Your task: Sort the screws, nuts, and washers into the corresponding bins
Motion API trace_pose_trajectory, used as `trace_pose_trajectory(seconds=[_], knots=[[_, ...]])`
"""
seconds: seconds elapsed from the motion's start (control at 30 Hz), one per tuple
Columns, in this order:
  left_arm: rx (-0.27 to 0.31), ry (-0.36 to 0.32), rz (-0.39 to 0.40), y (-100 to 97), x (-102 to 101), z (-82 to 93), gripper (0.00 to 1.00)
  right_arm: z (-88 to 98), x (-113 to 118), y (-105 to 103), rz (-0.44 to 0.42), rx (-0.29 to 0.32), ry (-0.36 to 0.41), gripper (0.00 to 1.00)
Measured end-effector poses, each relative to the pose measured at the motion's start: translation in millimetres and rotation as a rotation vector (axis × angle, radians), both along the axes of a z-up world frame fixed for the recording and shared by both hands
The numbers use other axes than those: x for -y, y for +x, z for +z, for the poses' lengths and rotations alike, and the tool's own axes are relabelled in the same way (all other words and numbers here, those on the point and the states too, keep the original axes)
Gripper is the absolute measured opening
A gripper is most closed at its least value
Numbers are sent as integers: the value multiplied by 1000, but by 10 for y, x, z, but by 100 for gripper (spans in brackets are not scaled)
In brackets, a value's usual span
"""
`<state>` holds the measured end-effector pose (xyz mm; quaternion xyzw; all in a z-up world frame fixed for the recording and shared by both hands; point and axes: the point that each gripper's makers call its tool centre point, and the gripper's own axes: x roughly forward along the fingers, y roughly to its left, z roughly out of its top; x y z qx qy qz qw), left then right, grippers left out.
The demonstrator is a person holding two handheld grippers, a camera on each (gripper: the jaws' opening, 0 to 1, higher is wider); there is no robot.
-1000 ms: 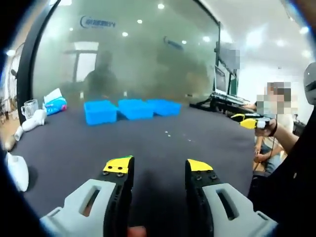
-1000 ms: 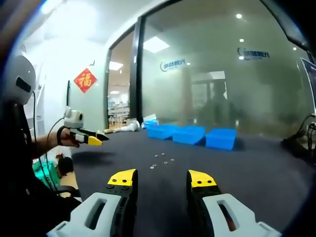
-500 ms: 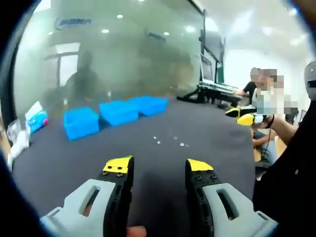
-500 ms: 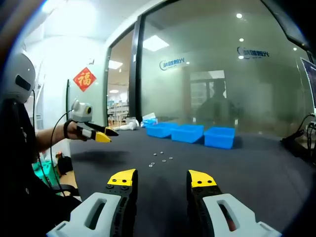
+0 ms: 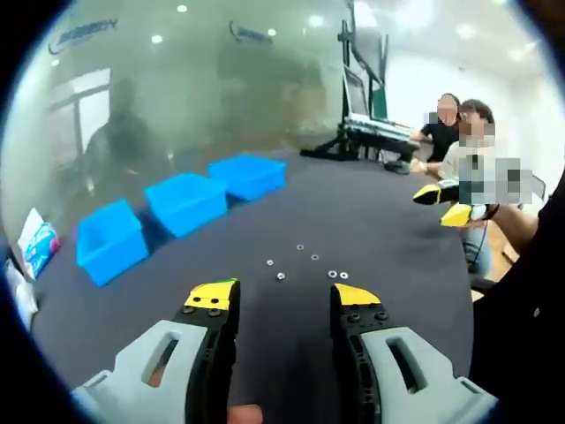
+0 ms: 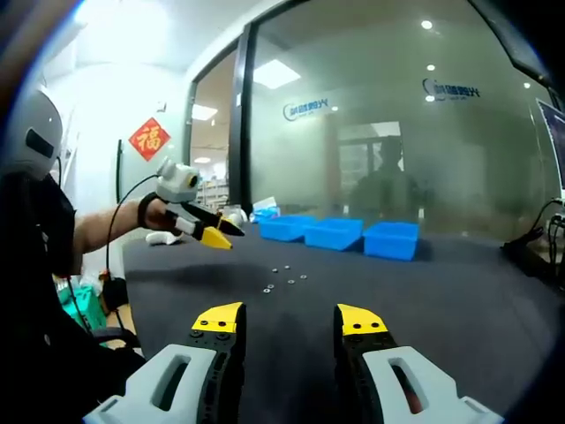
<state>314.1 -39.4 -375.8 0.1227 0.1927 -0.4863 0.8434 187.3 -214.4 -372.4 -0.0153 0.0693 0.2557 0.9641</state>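
Note:
Several small screws, nuts and washers [image 5: 305, 263] lie scattered on the dark table [image 5: 397, 238], just ahead of my left gripper [image 5: 282, 299], which is open and empty. Three blue bins [image 5: 185, 201] stand in a row beyond them, to the left. My right gripper [image 5: 440, 205] hovers at the table's right edge in a hand, jaws apart. In the right gripper view, the right gripper [image 6: 290, 320] is open and empty, low over the table. The hardware [image 6: 284, 276] lies ahead of it, the bins [image 6: 334, 233] behind. The left gripper [image 6: 228, 235] hangs over the table's left side.
A glass wall [image 6: 397, 132] rises behind the bins. A tissue pack [image 5: 40, 247] lies at the far left. Monitors and gear [image 5: 366, 132] sit at the table's far end, with seated people [image 5: 459, 141] beside them. The table's near right edge [image 5: 463, 291] is close.
The left gripper has moved in over the table toward the scattered hardware, which now lies close before its jaws. The right gripper has hardly moved. Both stay open.

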Motion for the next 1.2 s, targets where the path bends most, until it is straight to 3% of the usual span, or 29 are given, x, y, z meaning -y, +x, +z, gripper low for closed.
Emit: trace_pose_trajectory(seconds=[0.2,0.43,0.53,1.07,1.2], knots=[[-33,77,-18,109,120,-150,39,-54,24,18,-2,-9,6,36],[-85,116,-43,218,296,-297,37,-72,22,21,1,-13,10,36],[-108,101,-47,260,354,-315,35,-66,28,25,2,-12,6,36],[-134,210,-70,320,412,-539,24,-77,75,17,-4,-15,3,36],[-151,202,-63,327,429,-555,20,-82,74,18,-5,-16,5,36]])
